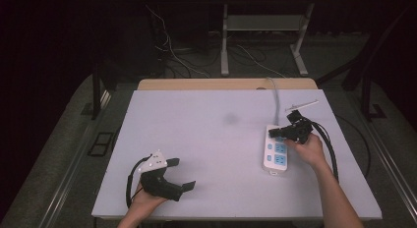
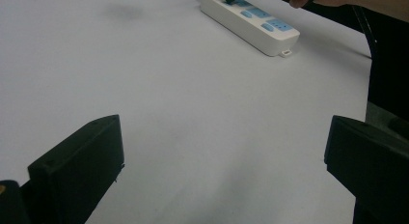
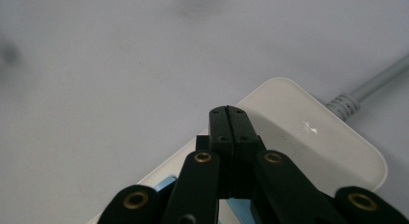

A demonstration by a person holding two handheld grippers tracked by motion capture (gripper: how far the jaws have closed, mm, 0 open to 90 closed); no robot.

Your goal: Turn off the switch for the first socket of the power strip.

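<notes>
One power strip (image 1: pixel 275 152); two grippers

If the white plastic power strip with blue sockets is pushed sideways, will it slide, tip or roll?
The white plastic power strip with blue sockets lies flat and low, so it probably slides without tipping. Its boxy shape should not roll. Its grey cable may resist and swing it.

Your power strip (image 1: pixel 275 152) was white, with light-blue socket panels and a pale grey cord (image 3: pixel 371 89). Your right tongs (image 3: pixel 229 122) were black, with brass-coloured rivets at the linkage. Your left tongs (image 1: pixel 183 174) were black too, under a light grey plate. The desk (image 1: pixel 211 139) top was plain pale lavender-grey, unpatterned, with a tan wooden edge at the far side.
</notes>
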